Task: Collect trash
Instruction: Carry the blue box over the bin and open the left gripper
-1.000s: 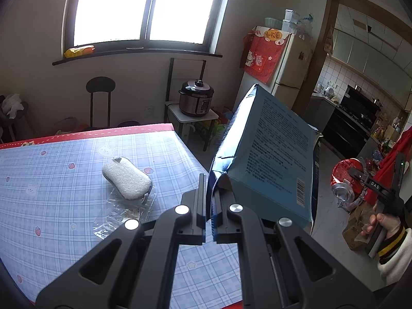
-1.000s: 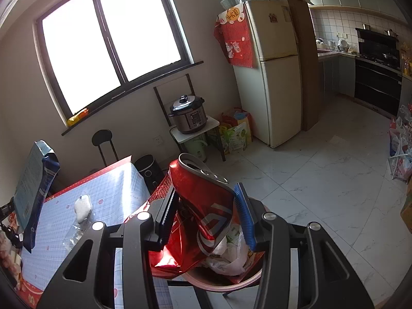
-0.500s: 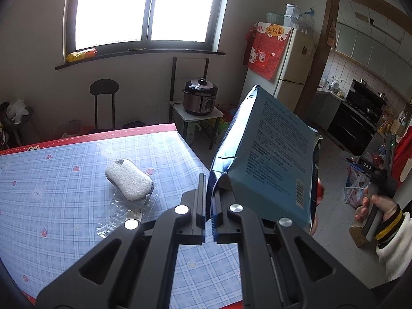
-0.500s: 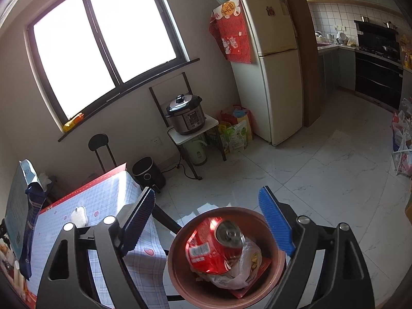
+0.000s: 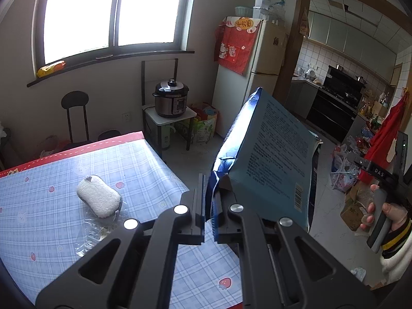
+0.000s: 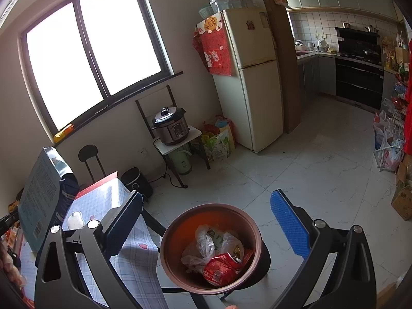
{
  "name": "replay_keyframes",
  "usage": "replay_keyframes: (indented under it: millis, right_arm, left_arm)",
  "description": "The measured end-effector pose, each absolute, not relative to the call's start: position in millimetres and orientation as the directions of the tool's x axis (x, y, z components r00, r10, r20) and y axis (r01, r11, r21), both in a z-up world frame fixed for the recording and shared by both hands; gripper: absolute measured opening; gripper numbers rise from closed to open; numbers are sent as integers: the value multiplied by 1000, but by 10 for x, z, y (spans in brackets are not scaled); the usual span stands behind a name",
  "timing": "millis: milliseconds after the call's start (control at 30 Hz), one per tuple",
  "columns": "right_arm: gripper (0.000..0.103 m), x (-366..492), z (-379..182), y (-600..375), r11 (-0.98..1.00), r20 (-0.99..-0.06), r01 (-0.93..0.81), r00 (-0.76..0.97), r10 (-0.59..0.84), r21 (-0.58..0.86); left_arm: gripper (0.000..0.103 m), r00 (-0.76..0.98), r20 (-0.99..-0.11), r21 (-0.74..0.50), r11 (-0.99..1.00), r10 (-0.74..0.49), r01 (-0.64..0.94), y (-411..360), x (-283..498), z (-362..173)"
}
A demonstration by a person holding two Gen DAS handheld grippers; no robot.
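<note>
My left gripper (image 5: 209, 206) is shut on the lower corner of a large blue paper bag (image 5: 273, 159), held upright above the table's right edge; the bag also shows in the right wrist view (image 6: 41, 193). My right gripper (image 6: 206, 221) is open and empty, above a brown round bin (image 6: 213, 249). A crushed red can (image 6: 221, 267) lies in the bin with white plastic bags (image 6: 208, 242). A white sponge (image 5: 99, 197) lies on a clear plastic wrapper (image 5: 95, 229) on the blue checked table (image 5: 51, 206).
A pressure cooker (image 5: 171, 100) stands on a small white stand beyond the table. A black chair (image 5: 76, 116) is by the wall. A fridge (image 6: 249, 82) stands at the back. Bags and boxes (image 6: 391, 154) sit on the tiled floor at the right.
My right gripper opened and let go of the red can, which dropped into the bin. The left gripper kept hold of the blue bag, shifting only slightly.
</note>
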State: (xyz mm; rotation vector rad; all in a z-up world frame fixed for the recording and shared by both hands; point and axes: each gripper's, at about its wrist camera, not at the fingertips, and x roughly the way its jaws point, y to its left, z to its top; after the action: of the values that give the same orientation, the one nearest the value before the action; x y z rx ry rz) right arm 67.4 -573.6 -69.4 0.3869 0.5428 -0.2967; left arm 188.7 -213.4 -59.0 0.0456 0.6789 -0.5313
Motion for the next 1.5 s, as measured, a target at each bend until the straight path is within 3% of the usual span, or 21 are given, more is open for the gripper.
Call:
replay_keyframes:
  millis: [567,1000,1033,1067,1100,1133,1367,1500]
  right_arm:
    - [98,-316,-746,-6339,803,-568,537,757,-323,259]
    - [98,-371,-904,-6610,783,-585,555,746,-318,282]
    - [98,-364,-914,-6623,783,-586,554,746,-315,284]
    - [98,-354,-921,-6630,782,-588,553,746,-312,287]
    - [98,-352,-934,-6625,782,-589,552,747,-309,289]
    - [98,-353,-946,-6634,780,-590,553,746,-308,292]
    - [98,-324,-959,-6679,767,-596,565,740,-310,302]
    - [98,-272,-964,-6688,773,-591,553,749,-298,312]
  left_arm:
    - [9,559,-603,-134,763,-569,632,-3522,2139,-791]
    - [11,530,-655,-88,751,-539,655,-4131,2358,-883]
    - [14,520,-664,-87,746,-538,661,-4181,2368,-905]
    - [27,517,-671,-76,743,-532,665,-4228,2381,-928]
    - [49,516,-676,-62,738,-526,672,-4275,2396,-948]
    - [53,513,-680,-53,733,-524,678,-4319,2413,-968]
    - [67,506,-687,-53,731,-521,680,-4358,2437,-1032]
    - [68,496,-693,-59,727,-523,684,-4345,2446,-1042]
